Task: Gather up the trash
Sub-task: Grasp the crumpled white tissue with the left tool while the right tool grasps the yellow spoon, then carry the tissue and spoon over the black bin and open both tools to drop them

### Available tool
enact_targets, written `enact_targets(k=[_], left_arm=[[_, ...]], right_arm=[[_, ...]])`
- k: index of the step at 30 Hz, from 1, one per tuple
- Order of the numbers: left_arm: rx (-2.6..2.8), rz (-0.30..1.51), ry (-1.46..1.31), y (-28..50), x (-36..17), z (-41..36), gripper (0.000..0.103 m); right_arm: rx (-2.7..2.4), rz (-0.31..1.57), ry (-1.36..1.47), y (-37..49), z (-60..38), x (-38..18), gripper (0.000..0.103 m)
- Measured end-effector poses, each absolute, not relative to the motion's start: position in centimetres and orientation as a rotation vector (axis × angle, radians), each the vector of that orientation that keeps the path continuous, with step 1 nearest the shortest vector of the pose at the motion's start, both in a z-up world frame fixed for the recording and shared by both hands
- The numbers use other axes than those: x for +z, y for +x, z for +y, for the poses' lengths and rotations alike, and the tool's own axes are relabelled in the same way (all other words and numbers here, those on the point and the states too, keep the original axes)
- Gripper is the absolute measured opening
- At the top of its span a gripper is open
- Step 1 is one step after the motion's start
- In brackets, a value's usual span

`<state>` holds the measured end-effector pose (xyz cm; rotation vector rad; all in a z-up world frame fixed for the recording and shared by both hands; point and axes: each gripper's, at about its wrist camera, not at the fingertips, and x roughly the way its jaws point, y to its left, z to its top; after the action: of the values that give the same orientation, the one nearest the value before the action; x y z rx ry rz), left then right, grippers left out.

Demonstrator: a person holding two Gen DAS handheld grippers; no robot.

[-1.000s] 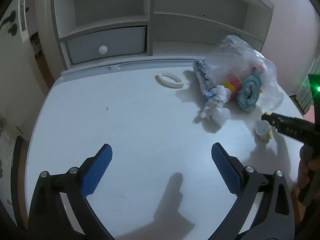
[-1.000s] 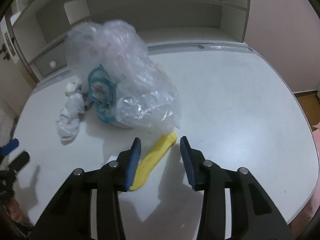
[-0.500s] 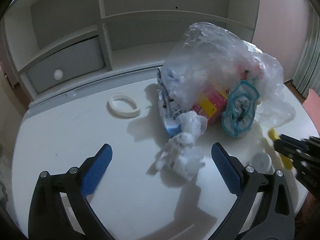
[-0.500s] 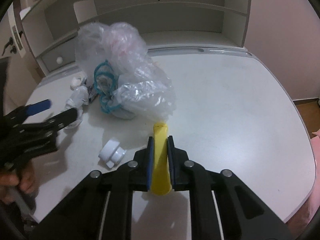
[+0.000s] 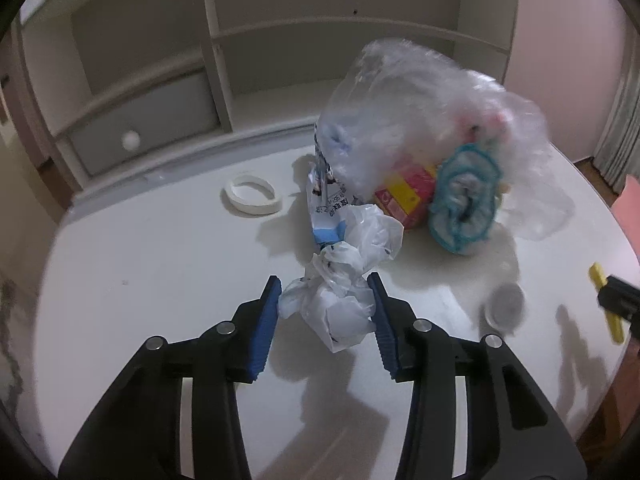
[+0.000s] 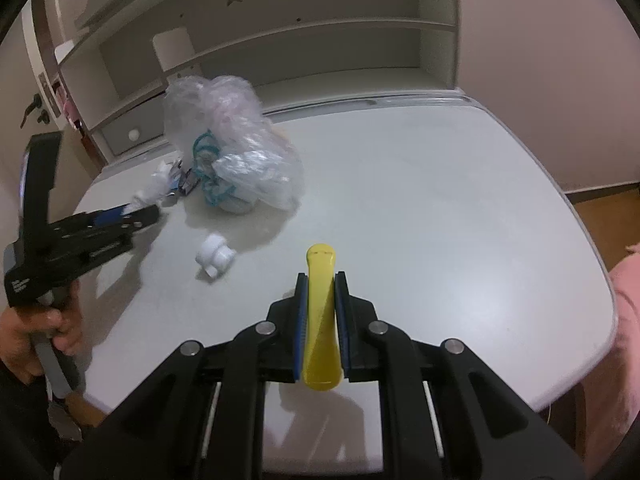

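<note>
Two wrist views of a pale grey tabletop (image 6: 420, 184) with a shelf unit (image 5: 224, 64) behind it.

In the left wrist view, the left hand-held gripper (image 5: 325, 304) reaches in from 6 o'clock. Its jaws have just been closing, and its blue pads now sit against either side of a crumpled white plastic wad (image 5: 340, 292) that lies on the tabletop at centre. Whether they squeeze it firmly is hard to tell. Touching the wad at 12 o'clock is a blue and white printed wrapper (image 5: 324, 208). Toward 1 o'clock lies a clear plastic bag (image 5: 432, 112) holding a red and yellow box (image 5: 408, 196) and a teal-edged bundle (image 5: 464, 204). A roll of white tape (image 5: 253, 194) lies apart at 11 o'clock. A small white cap (image 5: 505, 308) lies at 3 o'clock, blurred.

In the right wrist view, the right hand-held gripper (image 6: 321, 280) enters from 6 o'clock, its jaws pinching a yellow plastic strip (image 6: 320, 320) that points toward 12 o'clock, above the tabletop. At 9 o'clock a hand (image 6: 36, 328) grips the handle of the left tool.
</note>
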<state>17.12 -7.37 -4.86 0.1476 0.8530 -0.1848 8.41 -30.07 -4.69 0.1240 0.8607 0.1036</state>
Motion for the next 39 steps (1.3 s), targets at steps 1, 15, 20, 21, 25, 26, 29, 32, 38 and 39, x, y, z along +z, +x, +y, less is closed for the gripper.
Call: enact_targets(k=[1, 15, 20, 21, 25, 26, 29, 32, 38, 39], left_arm=[[-0.188, 0.848, 0.150, 16.8, -4.5, -7.3, 0.043], [-0.643, 0.766, 0.265, 7.2, -1.1, -27.2, 0.043], [-0.842, 0.777, 0.327, 2.7, -2.9, -37.1, 0.043], [-0.893, 0.783, 0.347, 1.4, -3.6, -39.5, 0.043], [-1.021, 0.804, 0.401, -1.9, -6.1, -45.2, 0.043], [-1.042, 0.809, 0.413, -2.5, -6.9, -46.4, 0.043], [-1.105, 0.844, 0.447, -4.1, -9.8, -49.9, 0.043], [-1.137, 0.872, 0.481, -4.6, -13.0, -52.7, 0.043], [-1.125, 0.941, 0.535, -4.0, -19.3, -56.2, 0.043], [-1.119, 0.953, 0.540, -3.8, -20.0, -56.5, 0.043]], right_arm=[[0.092, 0.854, 0.134, 7.8, -31.0, -4.6, 0.014], [-0.283, 0.807, 0.340, -2.7, -49.6, -6.8, 0.014], [-0.430, 0.839, 0.440, -7.3, -56.5, -10.5, 0.014], [-0.464, 0.848, 0.462, -8.4, -57.9, -11.4, 0.014], [-0.556, 0.890, 0.537, -11.9, -62.0, -15.2, 0.014], [-0.567, 0.898, 0.552, -12.4, -62.7, -16.0, 0.014], [-0.597, 0.944, 0.619, -13.9, -65.1, -19.7, 0.014], [-0.604, 0.983, 0.677, -14.6, -66.6, -23.0, 0.014], [-0.606, 1.042, 0.775, -14.3, -68.9, -29.4, 0.014], [-0.603, 1.055, 0.788, -14.2, -69.0, -30.3, 0.014]])
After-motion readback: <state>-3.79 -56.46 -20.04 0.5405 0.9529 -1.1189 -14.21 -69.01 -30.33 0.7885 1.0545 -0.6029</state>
